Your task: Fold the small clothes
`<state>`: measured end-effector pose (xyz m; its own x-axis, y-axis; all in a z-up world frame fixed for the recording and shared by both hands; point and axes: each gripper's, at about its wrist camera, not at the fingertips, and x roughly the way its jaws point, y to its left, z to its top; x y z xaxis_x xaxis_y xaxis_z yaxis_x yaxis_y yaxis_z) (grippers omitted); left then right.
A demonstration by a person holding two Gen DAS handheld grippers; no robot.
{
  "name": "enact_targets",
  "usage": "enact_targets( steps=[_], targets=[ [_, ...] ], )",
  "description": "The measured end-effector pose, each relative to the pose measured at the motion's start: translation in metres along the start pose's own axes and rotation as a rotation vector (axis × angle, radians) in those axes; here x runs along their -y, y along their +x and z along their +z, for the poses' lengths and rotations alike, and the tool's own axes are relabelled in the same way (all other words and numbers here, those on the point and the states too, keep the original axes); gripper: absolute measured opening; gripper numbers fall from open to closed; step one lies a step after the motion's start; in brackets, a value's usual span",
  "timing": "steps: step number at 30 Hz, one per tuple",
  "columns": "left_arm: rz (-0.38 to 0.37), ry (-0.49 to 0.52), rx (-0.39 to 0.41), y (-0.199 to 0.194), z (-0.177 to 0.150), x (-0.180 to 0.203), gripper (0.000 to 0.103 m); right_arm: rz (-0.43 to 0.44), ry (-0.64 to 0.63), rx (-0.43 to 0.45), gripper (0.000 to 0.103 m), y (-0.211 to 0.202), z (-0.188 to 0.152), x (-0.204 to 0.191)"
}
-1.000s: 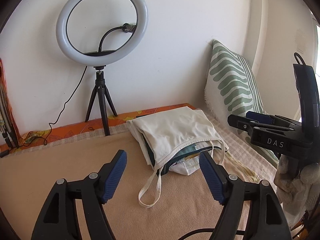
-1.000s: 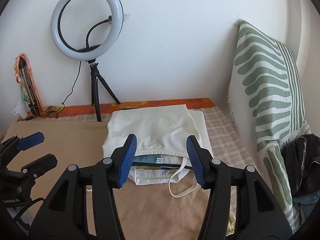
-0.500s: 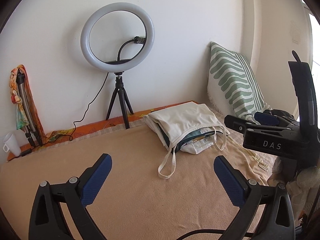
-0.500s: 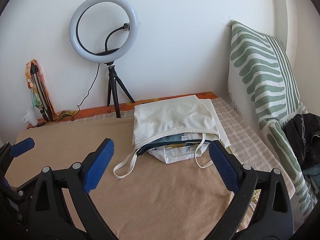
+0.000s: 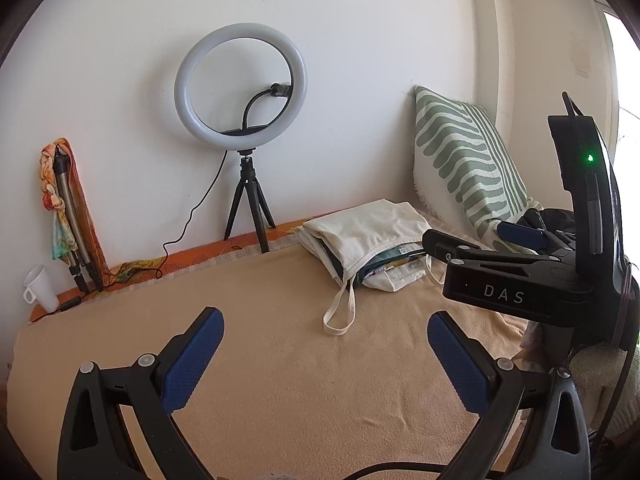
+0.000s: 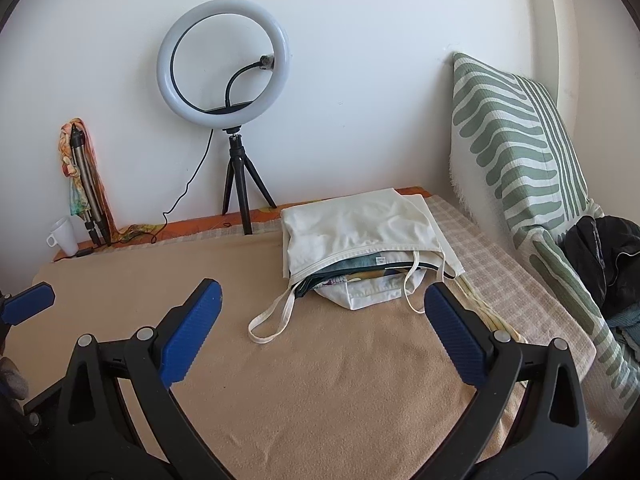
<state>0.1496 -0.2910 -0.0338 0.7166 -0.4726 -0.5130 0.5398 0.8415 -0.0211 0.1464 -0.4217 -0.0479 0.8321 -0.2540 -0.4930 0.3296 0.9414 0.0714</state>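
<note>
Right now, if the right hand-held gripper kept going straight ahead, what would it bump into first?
Probably the cream tote bag stuffed with clothes; the right hand-held gripper points just below it, over bare tan blanket. Depth is unclear.

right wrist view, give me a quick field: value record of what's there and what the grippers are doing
surface: tan blanket
clothes: folded pieces stacked inside a cream tote bag, mouth facing the camera, straps trailing onto the blanket
left gripper: open, empty, above bare blanket
right gripper: open, empty, short of the bag
back wall: ring light on a small tripod, white cup at left
right side: green-striped cushion, dark clothing heap
task state: nothing gripped
</note>
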Motion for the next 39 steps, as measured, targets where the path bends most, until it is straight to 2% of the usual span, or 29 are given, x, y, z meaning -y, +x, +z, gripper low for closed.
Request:
enact_targets(
  steps=[3, 14, 39],
  targets=[
    [0.005, -0.003, -0.031, 0.003, -0.003, 0.0, 0.103, 0.0, -0.002, 0.011, 0.103, 0.0, 0.0, -0.003],
    [0.054, 0.002, -0.058, -0.003, -0.012, -0.004, 0.103, 0.014, -0.026, -0.012, 0.103, 0.007, -0.005, -0.015],
    [0.051, -0.006, -0.04, -0.012, -0.008, -0.009, 0.103, 0.03, 0.004, -0.025, 0.103, 0.01, -0.004, -0.013]
  ],
)
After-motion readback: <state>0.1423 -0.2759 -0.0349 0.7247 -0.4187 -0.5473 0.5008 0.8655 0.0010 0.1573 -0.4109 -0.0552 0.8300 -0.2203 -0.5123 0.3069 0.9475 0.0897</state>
